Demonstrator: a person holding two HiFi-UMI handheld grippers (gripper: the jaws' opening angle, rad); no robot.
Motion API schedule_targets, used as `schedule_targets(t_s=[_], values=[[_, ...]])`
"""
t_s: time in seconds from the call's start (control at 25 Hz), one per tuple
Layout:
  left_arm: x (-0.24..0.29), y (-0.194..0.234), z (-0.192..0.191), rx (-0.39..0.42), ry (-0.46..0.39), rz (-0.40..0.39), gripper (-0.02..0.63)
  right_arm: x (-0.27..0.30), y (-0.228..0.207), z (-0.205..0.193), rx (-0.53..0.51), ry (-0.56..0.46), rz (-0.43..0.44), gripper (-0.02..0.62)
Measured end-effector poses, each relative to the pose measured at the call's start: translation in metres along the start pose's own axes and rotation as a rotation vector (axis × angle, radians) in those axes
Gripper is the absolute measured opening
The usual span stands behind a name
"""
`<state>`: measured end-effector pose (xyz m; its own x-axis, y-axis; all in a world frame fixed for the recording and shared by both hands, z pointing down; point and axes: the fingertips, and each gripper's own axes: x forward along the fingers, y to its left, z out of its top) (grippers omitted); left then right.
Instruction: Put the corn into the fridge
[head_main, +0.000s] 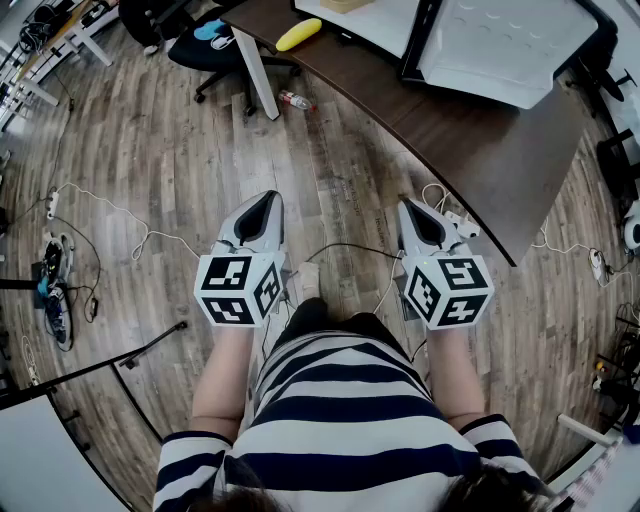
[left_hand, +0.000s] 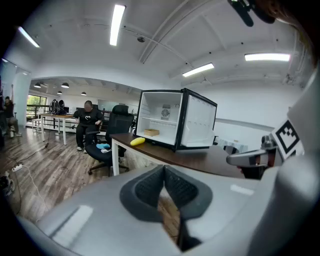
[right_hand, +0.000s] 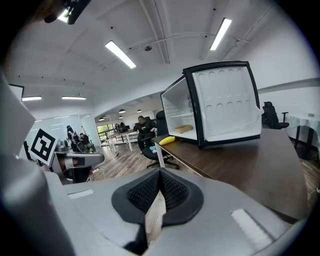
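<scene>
The yellow corn (head_main: 298, 33) lies on the dark wooden desk (head_main: 480, 140), near its left end, in front of the open mini fridge (left_hand: 175, 120). The fridge door (head_main: 500, 40) stands swung wide. The left gripper view shows the corn (left_hand: 137, 141) well ahead, and the right gripper view shows the corn (right_hand: 166, 140) by the fridge (right_hand: 215, 105). My left gripper (head_main: 262, 205) and right gripper (head_main: 418, 215) hover side by side over the floor, short of the desk. Both are shut with nothing between the pads (left_hand: 150, 187) (right_hand: 145, 192).
A small box (left_hand: 151, 132) sits on the fridge shelf. A black office chair (head_main: 215, 45) holding a blue thing stands left of the desk. A bottle (head_main: 295, 100) lies by the white desk leg (head_main: 255, 70). Cables (head_main: 110, 215) trail across the wood floor. A person (left_hand: 87, 122) sits far back.
</scene>
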<state>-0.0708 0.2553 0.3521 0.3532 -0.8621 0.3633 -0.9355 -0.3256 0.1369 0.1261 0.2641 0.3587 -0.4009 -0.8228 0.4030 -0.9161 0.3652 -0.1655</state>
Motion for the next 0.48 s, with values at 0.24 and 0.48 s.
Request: schedule_targets(t_s=[0.24, 0.48], values=[[0.019, 0.029, 0.008, 0.005, 0.001, -0.006, 0.0, 0.036, 0.008, 0.011, -0.008, 0.01, -0.004, -0.008], [0.045, 0.061, 0.018, -0.004, 0.011, -0.02, 0.0, 0.073, 0.012, 0.025, -0.014, 0.016, -0.014, -0.008]])
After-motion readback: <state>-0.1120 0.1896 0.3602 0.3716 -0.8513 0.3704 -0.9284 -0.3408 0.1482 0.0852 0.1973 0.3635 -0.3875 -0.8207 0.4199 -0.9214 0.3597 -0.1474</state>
